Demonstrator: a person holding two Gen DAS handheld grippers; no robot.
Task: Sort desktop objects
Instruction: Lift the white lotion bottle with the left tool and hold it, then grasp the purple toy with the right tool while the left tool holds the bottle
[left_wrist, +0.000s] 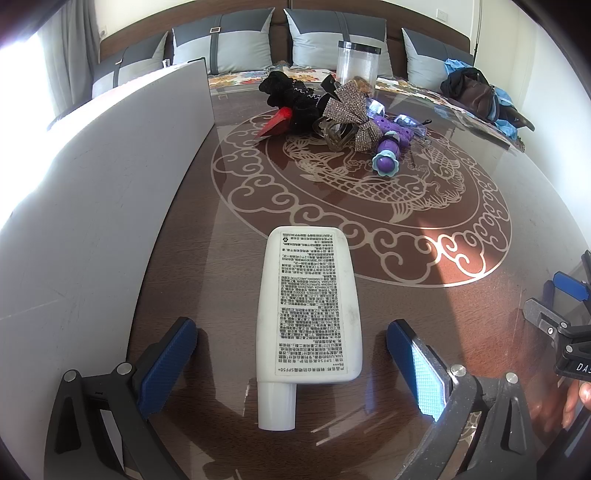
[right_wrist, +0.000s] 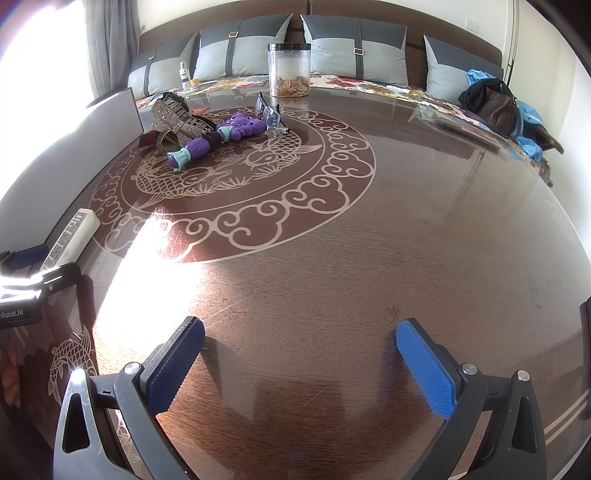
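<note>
left gripper (left_wrist: 290, 343): jaws wide apart, straddling white bottle (left_wrist: 308, 306), no pad contact | bottle: flat on table (right_wrist: 369, 240), cap toward camera, beside white board (left_wrist: 110, 177) | right gripper (right_wrist: 300, 354): jaws wide apart, holding nothing, over bare tabletop

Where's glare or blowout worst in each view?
Left wrist: window blown out at far left, washing the white board; sun patch on the table. Right wrist: strong glare on the table beside the white bottle, upper-left corner overexposed.

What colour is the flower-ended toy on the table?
Purple with light blue flower ends, clearest in the left wrist view.
</note>
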